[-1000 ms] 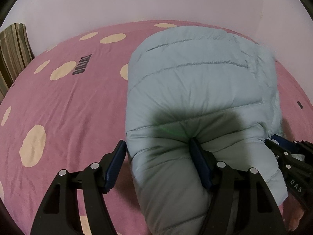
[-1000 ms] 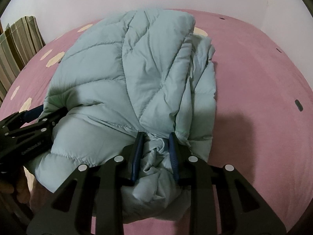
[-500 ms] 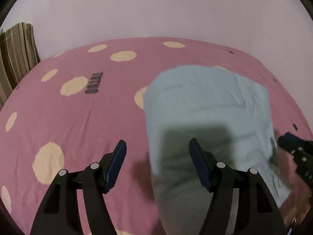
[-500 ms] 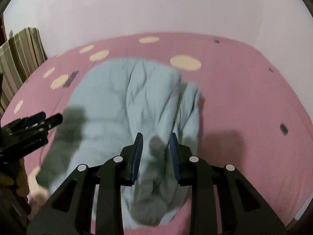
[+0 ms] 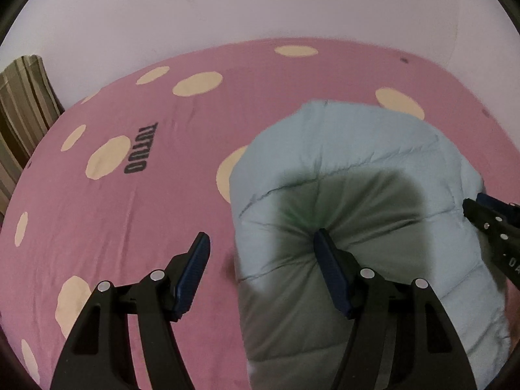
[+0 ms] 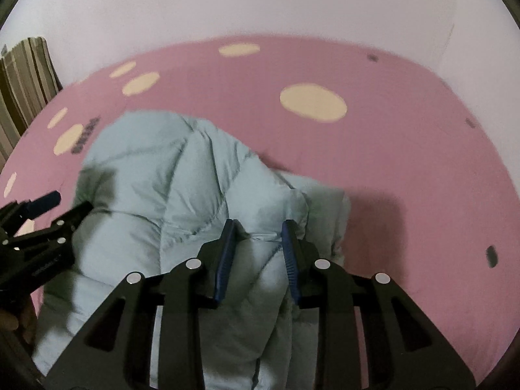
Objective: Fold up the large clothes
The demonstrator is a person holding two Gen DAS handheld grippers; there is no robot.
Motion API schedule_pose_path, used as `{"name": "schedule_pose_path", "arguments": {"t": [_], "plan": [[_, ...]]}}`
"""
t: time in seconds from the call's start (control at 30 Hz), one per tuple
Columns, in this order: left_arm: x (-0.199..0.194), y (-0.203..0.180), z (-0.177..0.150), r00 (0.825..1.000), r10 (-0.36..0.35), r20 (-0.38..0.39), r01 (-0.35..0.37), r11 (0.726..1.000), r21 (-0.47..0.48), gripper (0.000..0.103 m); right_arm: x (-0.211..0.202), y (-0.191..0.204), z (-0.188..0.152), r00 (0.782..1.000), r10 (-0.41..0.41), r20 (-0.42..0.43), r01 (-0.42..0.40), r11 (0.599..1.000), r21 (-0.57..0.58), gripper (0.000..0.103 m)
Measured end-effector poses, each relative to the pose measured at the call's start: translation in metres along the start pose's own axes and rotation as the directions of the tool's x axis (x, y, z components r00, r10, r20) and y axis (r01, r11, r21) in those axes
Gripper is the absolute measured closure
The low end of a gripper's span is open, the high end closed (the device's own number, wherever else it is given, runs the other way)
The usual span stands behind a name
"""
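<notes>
A pale blue quilted puffer jacket lies folded in a thick bundle on the pink bed; it also shows in the right wrist view. My left gripper is open wide at the bundle's left edge; its right finger presses into the padding and its left finger is over bare sheet. My right gripper is partly closed on a fold of the jacket at the bundle's right side. Each gripper shows at the edge of the other's view.
The bed has a pink sheet with cream dots and dark lettering. A striped brown cushion stands at the left edge. A pale wall runs behind the bed.
Both grippers have pulled back and up from the jacket, so it looks smaller and more sheet shows. The left stays open; the right still holds its fold.
</notes>
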State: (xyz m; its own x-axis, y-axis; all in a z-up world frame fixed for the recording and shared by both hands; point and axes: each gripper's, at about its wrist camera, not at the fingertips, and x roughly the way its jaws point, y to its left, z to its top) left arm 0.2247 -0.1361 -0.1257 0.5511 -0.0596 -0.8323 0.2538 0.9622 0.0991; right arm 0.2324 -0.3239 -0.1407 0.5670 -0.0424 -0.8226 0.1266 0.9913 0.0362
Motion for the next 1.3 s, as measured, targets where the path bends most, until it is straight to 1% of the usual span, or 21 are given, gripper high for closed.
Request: {"name": "schedule_pose_path", "arguments": {"t": [0.17,0.43,0.73,0.93,1.1,1.17,1.2,1.27,1.3], "plan": [[0.017,-0.006,-0.004,0.999,0.016,-0.033,-0.015,1.000,0.021,0.037,0.025,0.001,-0.010,0.999,0.000,-0.042,-0.001,1.000,-0.004,0.075],[0.030,-0.008,-0.014,0.999,0.029,-0.033,-0.028,0.999,0.016,0.038,0.039,0.003,-0.016,0.999,-0.001,-0.048,0.001,1.000,-0.006,0.075],[0.033,-0.006,-0.019,1.000,0.020,-0.012,-0.020,1.000,0.005,0.038,0.042,0.007,-0.018,0.999,-0.030,-0.014,0.029,0.999,-0.019,0.075],[0.028,-0.005,-0.019,1.000,0.014,0.001,-0.014,1.000,0.004,0.037,0.037,0.009,-0.020,0.999,-0.046,0.009,0.047,0.999,-0.027,0.074],[0.009,-0.002,-0.019,1.000,0.018,0.011,-0.018,1.000,-0.003,0.035,0.019,0.008,-0.022,0.998,-0.052,0.035,0.053,0.998,-0.030,0.069],[-0.001,0.001,-0.022,1.000,0.013,0.015,-0.013,1.000,-0.018,0.032,0.012,0.007,-0.024,0.997,-0.058,0.044,0.060,0.998,-0.026,0.061],[-0.007,0.004,-0.025,1.000,0.007,0.018,-0.007,1.000,-0.026,0.029,0.006,0.006,-0.027,0.997,-0.063,0.051,0.064,0.998,-0.018,0.055],[-0.015,0.006,-0.031,1.000,-0.008,0.021,0.008,0.999,-0.036,0.027,-0.003,0.002,-0.029,0.996,-0.060,0.062,0.061,0.998,-0.006,0.050],[-0.020,0.008,-0.035,1.000,-0.021,0.020,0.022,0.999,-0.046,0.026,-0.009,-0.001,-0.031,0.996,-0.058,0.065,0.058,0.998,0.000,0.046]]}}
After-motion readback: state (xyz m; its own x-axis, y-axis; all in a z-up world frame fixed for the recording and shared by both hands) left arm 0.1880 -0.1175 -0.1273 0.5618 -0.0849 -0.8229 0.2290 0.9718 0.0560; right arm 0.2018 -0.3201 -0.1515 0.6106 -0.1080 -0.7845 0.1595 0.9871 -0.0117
